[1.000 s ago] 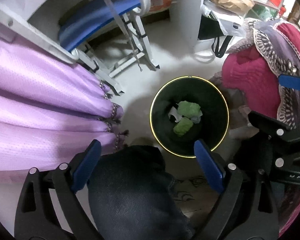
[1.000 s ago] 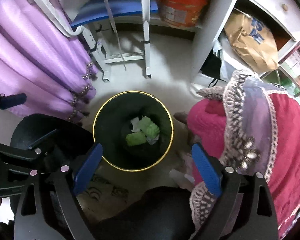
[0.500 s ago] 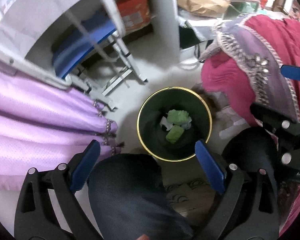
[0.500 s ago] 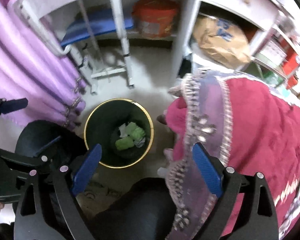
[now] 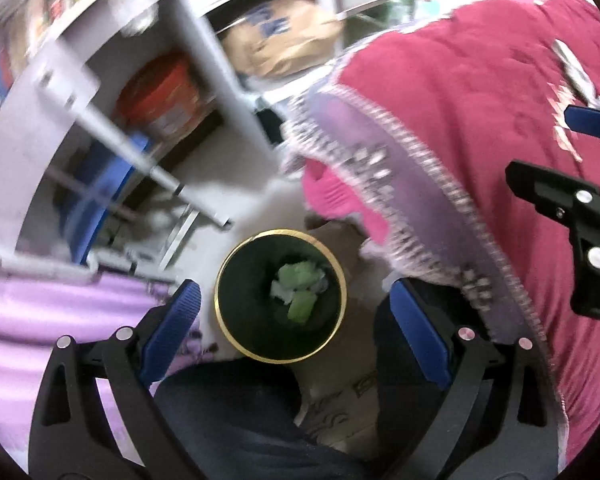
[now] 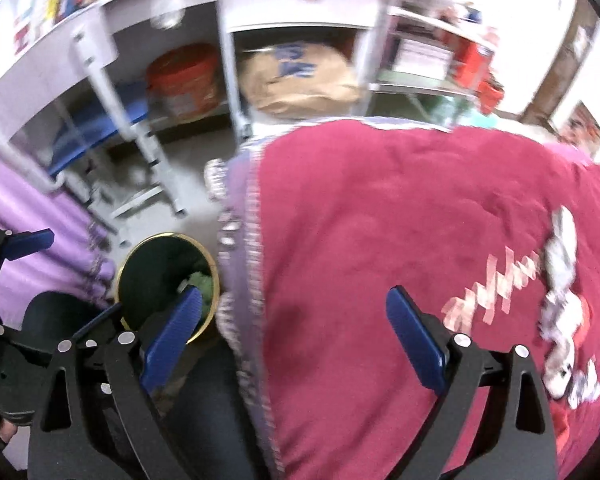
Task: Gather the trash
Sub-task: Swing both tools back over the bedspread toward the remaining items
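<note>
Left wrist: bin (image 5: 236, 280) on floor (image 5: 268, 196)

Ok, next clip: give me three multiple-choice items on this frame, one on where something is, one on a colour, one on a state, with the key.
1. Where does the crumpled trash lie?
A. inside the bin
B. on the red blanket
C. on the shelf

2. What colour is the bin's rim?
A. white
B. gold
C. blue

3. How do the two grippers stand?
A. both shut on trash
B. one open, one shut
C. both open and empty

Key: 1 A, the crumpled trash, green and white, sits at the bottom of the bin. 2 B, a gold ring runs around the dark bin's rim. 3 C, the left gripper and the right gripper each show blue pads spread wide with nothing held between them.
</note>
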Motion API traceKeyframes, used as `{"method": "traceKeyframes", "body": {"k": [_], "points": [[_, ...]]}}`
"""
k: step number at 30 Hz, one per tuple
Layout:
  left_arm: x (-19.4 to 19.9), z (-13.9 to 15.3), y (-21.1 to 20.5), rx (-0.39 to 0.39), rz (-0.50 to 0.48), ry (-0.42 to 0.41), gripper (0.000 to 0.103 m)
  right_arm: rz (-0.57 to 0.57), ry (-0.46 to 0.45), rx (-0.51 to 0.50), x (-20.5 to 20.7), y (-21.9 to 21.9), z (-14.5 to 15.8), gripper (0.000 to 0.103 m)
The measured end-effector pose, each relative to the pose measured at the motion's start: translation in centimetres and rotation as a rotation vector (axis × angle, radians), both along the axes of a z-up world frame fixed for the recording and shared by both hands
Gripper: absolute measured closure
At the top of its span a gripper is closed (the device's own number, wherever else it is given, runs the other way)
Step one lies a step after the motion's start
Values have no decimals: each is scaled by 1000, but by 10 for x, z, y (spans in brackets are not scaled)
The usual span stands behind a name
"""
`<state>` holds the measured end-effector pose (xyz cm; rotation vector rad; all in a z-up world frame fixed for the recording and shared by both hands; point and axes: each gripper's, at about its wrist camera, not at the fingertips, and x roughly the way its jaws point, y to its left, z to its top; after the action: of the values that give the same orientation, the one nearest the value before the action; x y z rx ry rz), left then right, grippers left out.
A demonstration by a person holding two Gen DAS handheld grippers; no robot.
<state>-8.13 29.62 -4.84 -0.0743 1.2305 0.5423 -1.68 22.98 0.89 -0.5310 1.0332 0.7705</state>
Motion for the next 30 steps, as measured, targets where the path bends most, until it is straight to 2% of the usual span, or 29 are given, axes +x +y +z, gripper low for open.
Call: {"method": "traceKeyframes", "body": {"k": [6, 13, 20, 30], "points": [[37, 13, -46, -2, -151, -24, 9, -146, -6, 14, 24, -60, 10, 13], [72, 26, -109, -13, -275, -45, 9, -264, -27, 26, 44, -126, 20, 13], [90, 32, -165, -16, -338, -35, 9, -348, -64, 56, 60, -199, 35, 13], [107, 30, -236, -22, -403, -17, 9, -410, -71, 51, 72, -276, 33, 13]]}}
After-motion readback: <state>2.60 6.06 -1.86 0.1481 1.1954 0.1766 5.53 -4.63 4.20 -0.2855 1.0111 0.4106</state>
